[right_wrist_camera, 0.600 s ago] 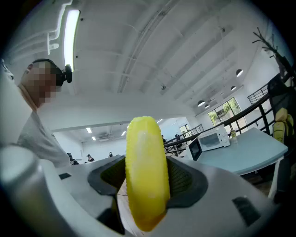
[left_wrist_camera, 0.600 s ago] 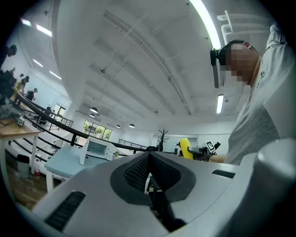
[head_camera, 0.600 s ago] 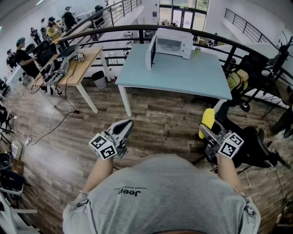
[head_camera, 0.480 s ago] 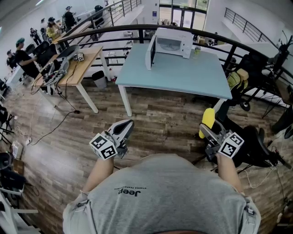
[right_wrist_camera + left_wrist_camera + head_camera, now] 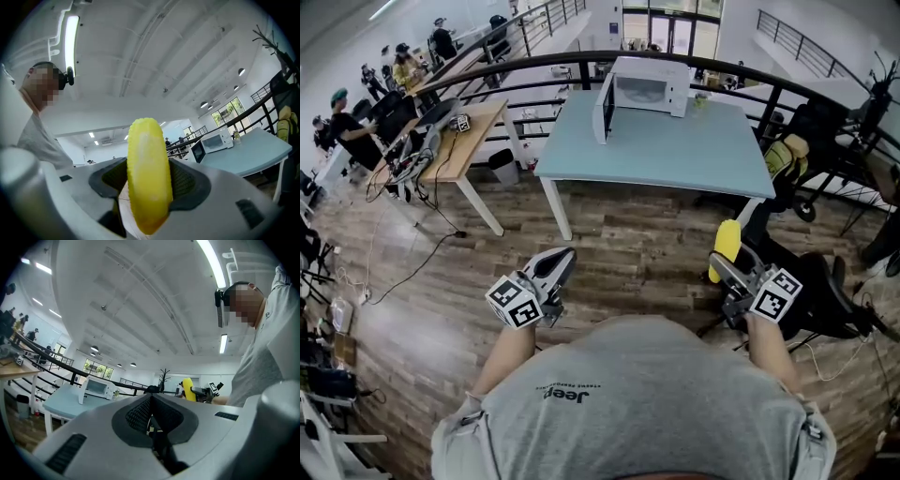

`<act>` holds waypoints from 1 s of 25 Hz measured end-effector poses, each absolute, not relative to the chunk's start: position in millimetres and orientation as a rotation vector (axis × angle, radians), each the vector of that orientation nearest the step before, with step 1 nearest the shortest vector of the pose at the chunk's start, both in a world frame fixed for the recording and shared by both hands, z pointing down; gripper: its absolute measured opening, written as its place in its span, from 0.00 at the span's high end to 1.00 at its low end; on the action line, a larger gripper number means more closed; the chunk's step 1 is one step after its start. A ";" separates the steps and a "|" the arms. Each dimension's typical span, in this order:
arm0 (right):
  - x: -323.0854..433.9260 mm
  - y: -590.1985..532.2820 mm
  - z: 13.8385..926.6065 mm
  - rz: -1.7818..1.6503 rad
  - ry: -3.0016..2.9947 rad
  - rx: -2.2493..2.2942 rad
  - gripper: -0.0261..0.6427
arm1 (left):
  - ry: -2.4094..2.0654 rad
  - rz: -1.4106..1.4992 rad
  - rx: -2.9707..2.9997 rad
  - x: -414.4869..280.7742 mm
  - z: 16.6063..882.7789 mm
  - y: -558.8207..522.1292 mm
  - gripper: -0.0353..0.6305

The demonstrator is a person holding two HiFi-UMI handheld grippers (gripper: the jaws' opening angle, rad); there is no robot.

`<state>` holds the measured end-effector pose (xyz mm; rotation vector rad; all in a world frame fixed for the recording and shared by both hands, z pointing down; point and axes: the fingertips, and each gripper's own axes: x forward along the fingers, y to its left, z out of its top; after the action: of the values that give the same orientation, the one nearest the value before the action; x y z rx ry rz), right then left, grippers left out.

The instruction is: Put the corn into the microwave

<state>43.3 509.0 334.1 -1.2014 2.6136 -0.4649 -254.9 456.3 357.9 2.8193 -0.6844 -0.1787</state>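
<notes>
Right gripper (image 5: 727, 272): your jaws clamp the corn (image 5: 148, 173), with a pad pressing each side.
Left gripper (image 5: 151, 401): your jaws are closed together with nothing between them.
Corn position: at your 2 o'clock, over the floor (image 5: 619, 239), well apart from the table (image 5: 675, 155).
Microwave (image 5: 649, 86): at your 12 o'clock, on the table's far edge, its door (image 5: 604, 106) swung open.
</notes>
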 end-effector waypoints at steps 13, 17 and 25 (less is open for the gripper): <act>98.7 538.1 330.9 -0.444 2.611 -1.225 0.56 | -0.680 -0.182 2.796 -188.8 355.8 464.6 0.92; 117.8 550.8 329.0 -0.428 2.628 -1.217 0.56 | -0.681 -0.183 2.784 -162.5 354.5 474.1 0.92; 142.7 571.4 332.5 -0.420 2.660 -1.155 0.56 | -0.682 -0.142 2.766 -115.7 354.6 495.6 0.92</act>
<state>142.7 571.4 332.5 -1.1547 2.6602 -0.4198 -115.7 495.6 354.6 2.7656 -0.6819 -0.1422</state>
